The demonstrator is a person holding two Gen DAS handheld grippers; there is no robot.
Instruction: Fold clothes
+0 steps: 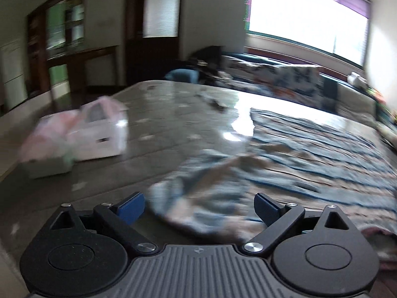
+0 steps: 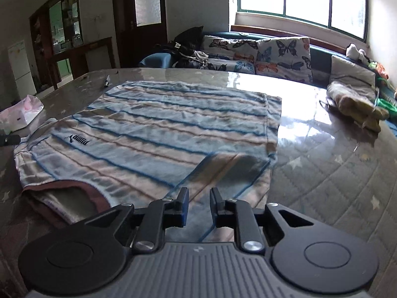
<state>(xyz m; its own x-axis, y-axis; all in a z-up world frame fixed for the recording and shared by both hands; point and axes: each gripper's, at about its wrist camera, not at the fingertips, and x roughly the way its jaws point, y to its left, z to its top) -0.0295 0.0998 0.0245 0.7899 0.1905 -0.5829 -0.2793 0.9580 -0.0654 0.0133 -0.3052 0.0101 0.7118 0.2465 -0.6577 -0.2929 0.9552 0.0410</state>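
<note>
the striped shirt (image 2: 153,134) is lying flat on the table (image 2: 322,173), spread wide, collar end down near me on the left and hem out toward the window. the sleeve (image 2: 223,173) on my right side looks already folded in across the body, its stripes running at an angle over the rest, so i'd call that the first fold made. my right claw (image 2: 198,204) sits low over that sleeve with its jaws at a narrow gap, nothing pinched between the blue pads, cloth only showing underneath.

over on the other side, my left claw (image 1: 199,207) is wide, pads well apart, and the picture is smeared. a rumpled bit of the shirt, what i take for the other sleeve (image 1: 198,206), lies between and below the open pads, but they are not pressing on it. so that side is not folded yet, by my reading, and after it comes the fold of the body in half or thirds.

further out: a tissue packet (image 2: 22,114) at the left edge of the table, a yellowish bundle (image 2: 352,104) at the far right, a pen (image 2: 107,80) beyond the hem, and butterfly cushions (image 2: 282,54) under the window (image 2: 297,0).
</note>
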